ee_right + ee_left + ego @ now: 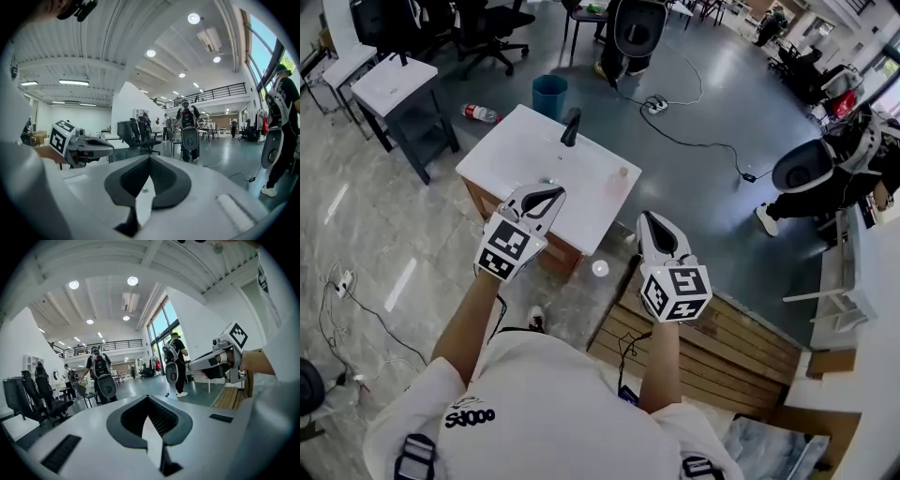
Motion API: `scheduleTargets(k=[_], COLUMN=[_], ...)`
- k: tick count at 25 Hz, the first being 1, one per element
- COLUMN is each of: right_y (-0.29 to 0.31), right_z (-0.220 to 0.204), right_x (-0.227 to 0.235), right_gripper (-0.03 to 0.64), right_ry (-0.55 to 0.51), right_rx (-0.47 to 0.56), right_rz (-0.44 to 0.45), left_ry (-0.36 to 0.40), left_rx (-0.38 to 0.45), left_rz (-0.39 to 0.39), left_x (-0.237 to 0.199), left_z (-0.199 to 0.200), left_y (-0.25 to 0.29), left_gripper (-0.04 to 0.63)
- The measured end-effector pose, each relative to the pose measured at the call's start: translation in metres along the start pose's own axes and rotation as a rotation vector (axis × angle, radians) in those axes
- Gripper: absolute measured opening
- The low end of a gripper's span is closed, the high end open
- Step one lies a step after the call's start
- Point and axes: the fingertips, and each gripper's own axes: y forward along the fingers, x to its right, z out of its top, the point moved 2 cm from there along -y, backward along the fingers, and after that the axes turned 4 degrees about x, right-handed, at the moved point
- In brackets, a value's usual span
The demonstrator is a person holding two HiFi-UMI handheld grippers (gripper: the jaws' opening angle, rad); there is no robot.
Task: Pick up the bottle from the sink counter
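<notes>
The white sink counter (525,150) with its black faucet (571,127) stands on the floor ahead of me in the head view. A small pale pink bottle (622,176) stands near the counter's right edge. My left gripper (555,192) hovers over the counter's near edge, shut and empty. My right gripper (647,219) is held to the right of the counter, off its near corner, also shut with nothing in it. Both gripper views look level across the hall; neither shows the bottle. The left gripper (149,401) sees the right gripper (220,359), and the right gripper (149,161) sees the left gripper (82,147).
A blue bin (549,94) and a red-capped bottle lying on the floor (480,113) are behind the counter. A small white-topped table (398,86) stands at the left, a wooden pallet (722,342) at my right. People wearing rigs (814,167) stand around; cables (694,141) cross the floor.
</notes>
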Motion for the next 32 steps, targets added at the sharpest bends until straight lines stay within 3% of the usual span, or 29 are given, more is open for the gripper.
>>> scheduleTargets(k=[13, 22, 32], right_y=[0.08, 0.1, 0.134], right_z=[-0.031, -0.057, -0.088], right_x=[0.018, 0.045, 0.081], right_gripper=[0.009, 0.011, 0.012], right_ry=[0.029, 0.015, 0.027], right_rx=[-0.072, -0.15, -0.2], right_rz=[-0.07, -0.133, -0.078], left_ry=[-0.04, -0.085, -0.116], left_rx=[-0.042, -0.078, -0.136], left_rz=[-0.059, -0.088, -0.073], left_x=[-0.068, -0.068, -0.068], left_z=[-0.041, -0.064, -0.086], left_y=[0.047, 0.071, 0.105], left_gripper=[0.003, 0.003, 0.003])
